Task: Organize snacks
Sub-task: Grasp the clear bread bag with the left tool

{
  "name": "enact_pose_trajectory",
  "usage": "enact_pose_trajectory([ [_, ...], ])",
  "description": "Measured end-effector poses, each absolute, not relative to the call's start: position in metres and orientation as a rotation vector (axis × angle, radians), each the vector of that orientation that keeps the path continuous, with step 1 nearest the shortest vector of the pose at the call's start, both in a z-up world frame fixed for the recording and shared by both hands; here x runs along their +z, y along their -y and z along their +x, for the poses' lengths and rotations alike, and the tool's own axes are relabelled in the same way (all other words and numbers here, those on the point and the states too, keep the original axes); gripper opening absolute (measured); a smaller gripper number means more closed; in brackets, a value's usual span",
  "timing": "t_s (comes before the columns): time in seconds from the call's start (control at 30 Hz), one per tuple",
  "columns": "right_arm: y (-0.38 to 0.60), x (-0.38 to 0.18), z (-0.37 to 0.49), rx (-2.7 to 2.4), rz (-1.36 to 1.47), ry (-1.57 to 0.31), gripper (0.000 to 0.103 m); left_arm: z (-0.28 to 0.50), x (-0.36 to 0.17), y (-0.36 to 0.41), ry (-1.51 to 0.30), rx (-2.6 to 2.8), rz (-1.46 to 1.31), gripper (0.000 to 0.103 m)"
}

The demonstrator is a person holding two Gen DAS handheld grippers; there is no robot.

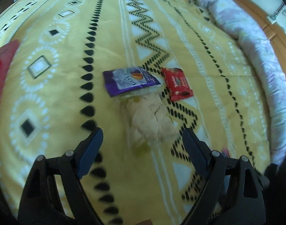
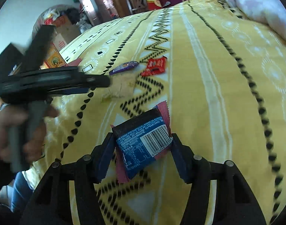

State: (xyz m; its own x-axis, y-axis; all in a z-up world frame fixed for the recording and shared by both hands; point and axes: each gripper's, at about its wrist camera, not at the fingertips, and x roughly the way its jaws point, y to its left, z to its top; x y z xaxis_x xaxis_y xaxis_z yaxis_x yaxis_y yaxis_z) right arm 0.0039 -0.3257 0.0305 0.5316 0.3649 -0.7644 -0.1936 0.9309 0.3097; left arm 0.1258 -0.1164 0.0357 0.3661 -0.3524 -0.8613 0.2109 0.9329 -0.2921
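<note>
On the yellow patterned bed cover lie a clear bag of pale snack pieces [image 1: 152, 120], a purple packet [image 1: 128, 81] and a red packet [image 1: 177, 84]. My left gripper [image 1: 143, 136] is open, its fingers either side of the near end of the clear bag, a little above it. My right gripper [image 2: 142, 146] is shut on a dark blue snack packet [image 2: 143, 140] with a barcode and maroon edges, held above the cover. The right wrist view also shows the left gripper [image 2: 98, 83] by the clear bag [image 2: 122, 87], the purple packet [image 2: 124, 66] and the red packet [image 2: 156, 65].
A rolled pale floral quilt [image 1: 246, 28] runs along the right side of the bed. A red box [image 1: 2, 71] sits at the left edge. Cardboard boxes [image 2: 56, 54] and furniture stand beyond the bed's far left side.
</note>
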Motion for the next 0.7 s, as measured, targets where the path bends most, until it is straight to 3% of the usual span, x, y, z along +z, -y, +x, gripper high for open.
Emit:
enact_pose_trajectory([
  [0.23, 0.339, 0.025, -0.002, 0.333, 0.25, -0.964, 0.063, 0.138, 0.016, 0.143, -1.127, -0.313, -0.027, 0.086],
  [0.27, 0.339, 0.024, 0.0, 0.334, 0.252, -0.964, 0.063, 0.137, 0.016, 0.145, -1.114, -0.309, -0.01, 0.079],
  [0.3, 0.339, 0.024, 0.003, 0.334, 0.253, -0.965, 0.063, 0.137, 0.015, 0.146, -1.106, -0.309, 0.011, 0.06],
  [0.33, 0.339, 0.024, 0.004, 0.335, 0.255, -0.962, 0.063, 0.135, 0.017, 0.147, -1.099, -0.312, 0.023, 0.059],
  [0.7, 0.336, 0.048, -0.009, 0.329, 0.251, -0.893, 0.063, 0.085, 0.076, 0.103, -0.995, -0.366, -0.05, 0.056],
])
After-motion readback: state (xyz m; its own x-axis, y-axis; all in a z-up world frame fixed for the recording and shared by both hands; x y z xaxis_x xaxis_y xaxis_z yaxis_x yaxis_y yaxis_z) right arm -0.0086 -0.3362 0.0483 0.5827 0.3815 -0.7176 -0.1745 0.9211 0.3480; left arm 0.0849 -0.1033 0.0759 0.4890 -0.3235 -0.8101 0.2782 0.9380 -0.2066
